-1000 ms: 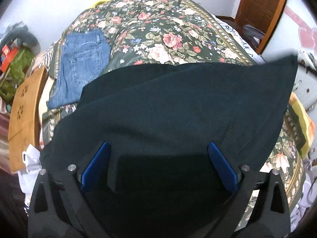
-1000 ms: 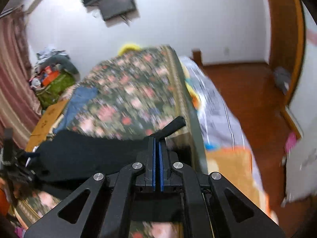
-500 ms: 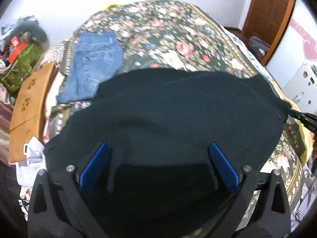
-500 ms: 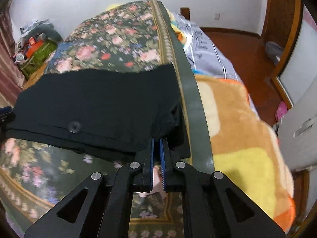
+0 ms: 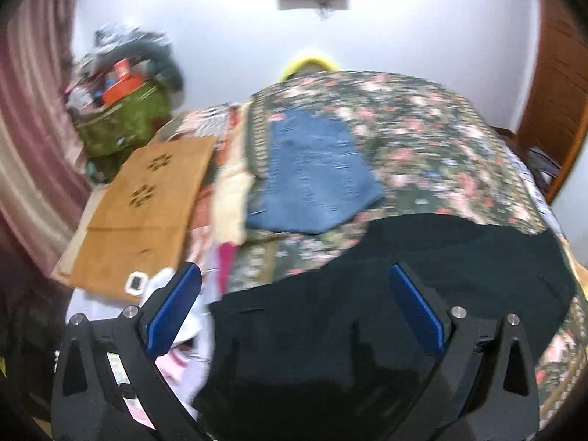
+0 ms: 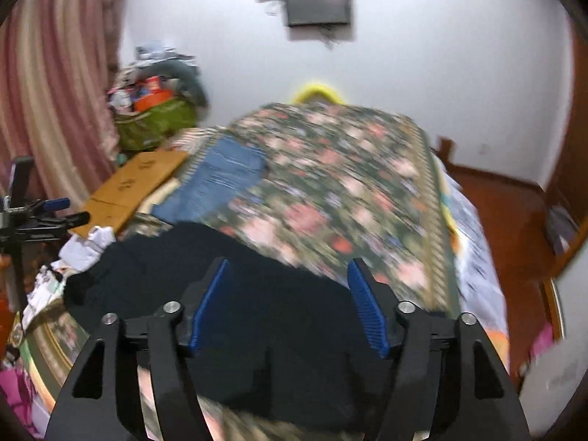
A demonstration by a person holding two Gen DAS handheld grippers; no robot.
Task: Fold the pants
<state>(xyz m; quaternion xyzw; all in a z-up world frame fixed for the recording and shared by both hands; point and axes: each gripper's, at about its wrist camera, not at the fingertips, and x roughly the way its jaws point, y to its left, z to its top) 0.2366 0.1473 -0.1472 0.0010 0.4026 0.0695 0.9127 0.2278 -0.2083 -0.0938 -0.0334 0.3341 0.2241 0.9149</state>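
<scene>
Pants (image 5: 422,294): black, lying flat on the floral bedspread (image 5: 422,139), right under and ahead of our fingers in both views.
Left gripper (image 5: 294,307): fingers spread wide, released, nothing between them; blue pads (image 5: 172,310) hang above the near left edge of the pants.
Right gripper (image 6: 290,303): also spread apart, empty; pads (image 6: 365,310) over the near part of the cloth.
Handling: we judge it soft, limp and light, not fragile and not slippery; it will sag and crease if lifted from one point.
Where to grip: we'd pinch a near corner or edge with each gripper, a little in from the hem.
Look: dark matte fabric, broad flat panel, seems already doubled over; far edge curves slightly. Detail is lost to motion blur.
Beyond fingertips: folded blue jeans (image 5: 316,169) further up the bed, apart from the pants.
Left of fingers: white cloth (image 6: 88,248) at the pants' left edge, brown cardboard (image 5: 143,213) past it.
Far: green bag (image 6: 154,125) of clutter, white wall (image 5: 228,44).
</scene>
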